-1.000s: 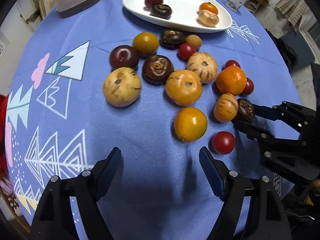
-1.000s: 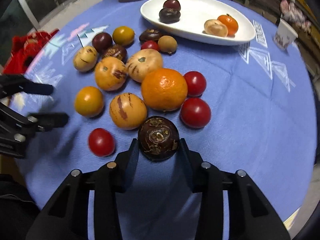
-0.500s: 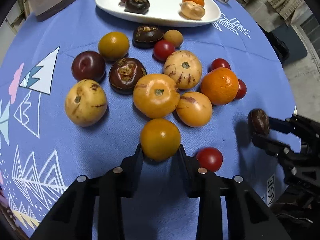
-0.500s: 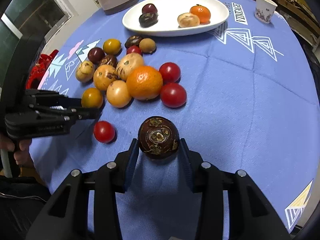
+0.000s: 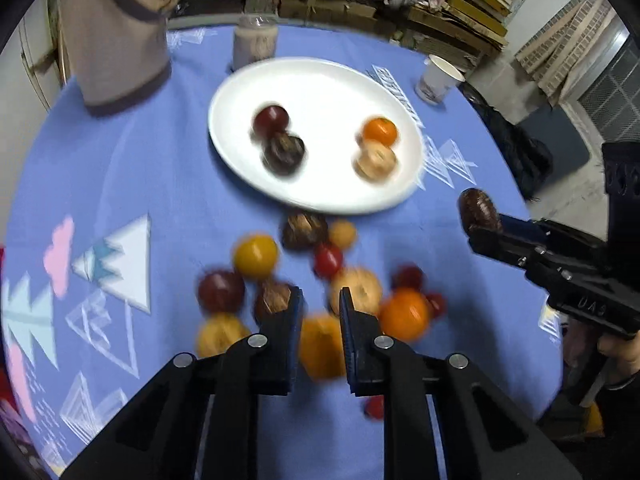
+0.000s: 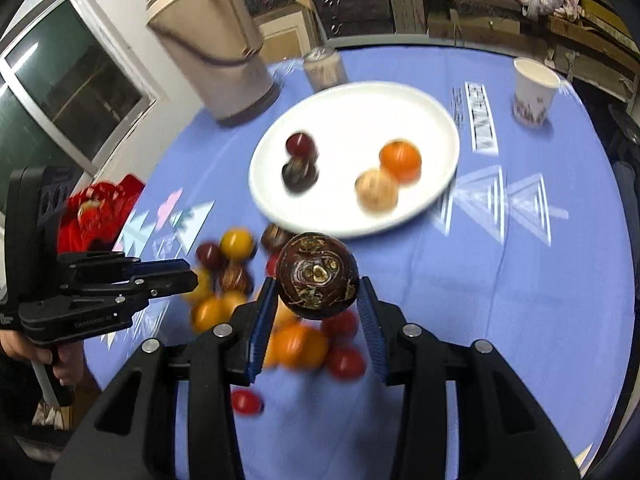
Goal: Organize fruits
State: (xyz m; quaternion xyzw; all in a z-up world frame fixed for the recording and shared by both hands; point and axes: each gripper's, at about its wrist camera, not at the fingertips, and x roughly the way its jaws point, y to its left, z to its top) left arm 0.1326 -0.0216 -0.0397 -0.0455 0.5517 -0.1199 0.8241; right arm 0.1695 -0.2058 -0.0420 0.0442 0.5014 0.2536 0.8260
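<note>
My right gripper is shut on a dark brown fruit and holds it in the air above the fruit pile; it also shows in the left wrist view. A white oval plate beyond holds several fruits: a dark red one, a dark brown one, an orange and a tan one. My left gripper is raised above the pile, jaws close together with nothing between them. An orange-yellow fruit lies on the cloth below the gap.
Several loose fruits lie on the blue tablecloth in front of the plate. A beige thermos jug, a jar and a paper cup stand at the back. Table edge runs right.
Both grippers have risen and the views now look toward the plate. The right still holds the dark brown fruit. The left, which stood around the orange-yellow fruit, has lifted without it, jaws narrowed.
</note>
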